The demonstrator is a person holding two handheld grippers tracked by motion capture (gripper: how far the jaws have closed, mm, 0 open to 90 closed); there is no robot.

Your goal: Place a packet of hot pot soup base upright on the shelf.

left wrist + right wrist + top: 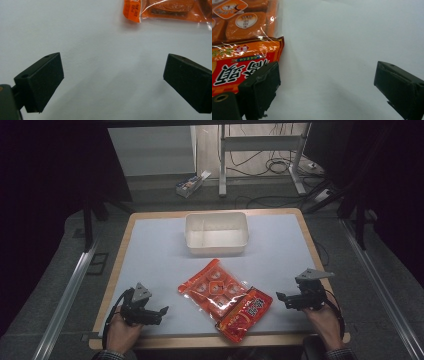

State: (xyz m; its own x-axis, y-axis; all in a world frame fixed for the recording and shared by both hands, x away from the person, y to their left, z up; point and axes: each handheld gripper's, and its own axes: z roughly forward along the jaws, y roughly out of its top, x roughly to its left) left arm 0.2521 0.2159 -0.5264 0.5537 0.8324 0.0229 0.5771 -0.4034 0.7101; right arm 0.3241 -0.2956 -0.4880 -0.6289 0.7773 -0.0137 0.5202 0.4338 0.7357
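Note:
An orange and red snack bag [226, 299] lies flat on the white table top [150, 255], near the front edge at the middle. A white plastic bin [216, 233] stands behind it, toward the far side. My left gripper [162, 313] rests low at the front left, open, with bare table between its jaws; the bag's corner [132, 10] shows ahead of it. My right gripper [280, 298] sits at the front right, open, pointing at the bag's red end [239, 67], which lies just past its left jaw and is not gripped.
Beyond the table's far edge stand a metal frame's legs [222, 165], loose cables [275, 167] and a small box [190, 185] on the floor. Dark curtains close off both sides. The table's wooden rim [115, 265] runs along the left.

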